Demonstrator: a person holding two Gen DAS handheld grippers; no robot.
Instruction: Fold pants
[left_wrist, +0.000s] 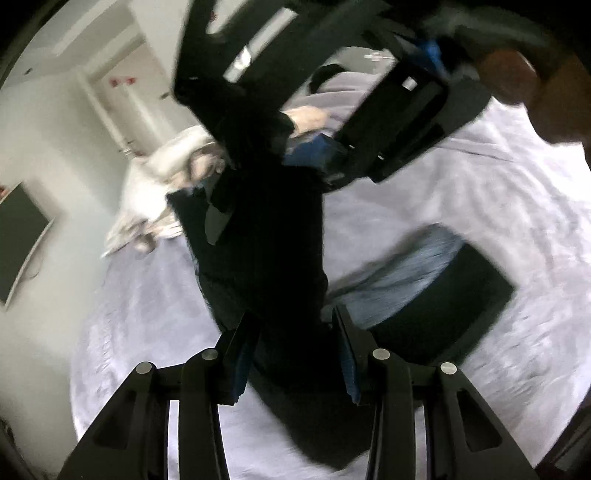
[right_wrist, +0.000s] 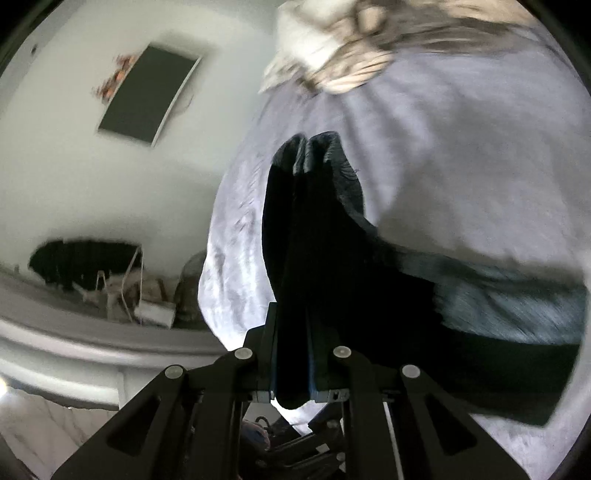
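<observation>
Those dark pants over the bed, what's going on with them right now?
A person with a handheld gripper in each hand is folding dark pants above a lavender bed sheet. The right gripper has its jaws shut on a bunched part of the fabric. The left gripper has cloth between its jaws and seems to grip it. The pants hang lifted between them. Folded clothes already lie on the sheet.

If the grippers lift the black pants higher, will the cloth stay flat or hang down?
Probably hang down: the black pants already drape limply from the right gripper. They look fairly thick, so likely not slippery in the left gripper. The loose end may drag on the bed sheet.
</observation>
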